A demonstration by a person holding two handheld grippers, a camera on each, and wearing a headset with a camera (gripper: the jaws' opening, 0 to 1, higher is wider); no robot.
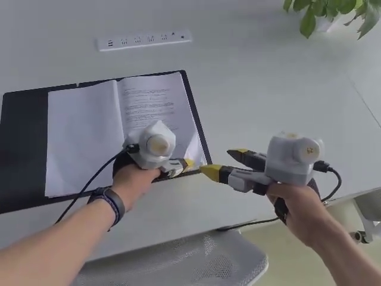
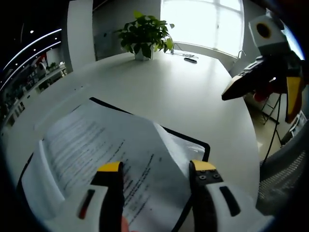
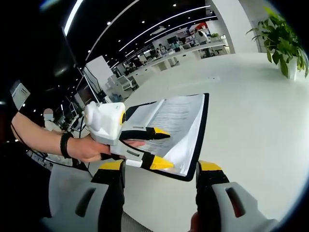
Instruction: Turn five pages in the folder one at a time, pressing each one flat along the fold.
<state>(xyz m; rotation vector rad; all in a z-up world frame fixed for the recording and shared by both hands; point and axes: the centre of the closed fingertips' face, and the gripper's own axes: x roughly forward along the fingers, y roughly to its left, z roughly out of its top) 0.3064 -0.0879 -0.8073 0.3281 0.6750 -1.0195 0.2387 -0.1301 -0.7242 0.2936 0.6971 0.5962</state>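
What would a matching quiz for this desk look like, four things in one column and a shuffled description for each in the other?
Things:
1. folder
2. power strip
3. plant
4. left claw

Descriptions:
A. green, at the far right
B. open, over the near corner of the printed page
C. black, lying open
D. white, long and flat, at the back

Pairs: 1-C, 2-D, 3-A, 4-B
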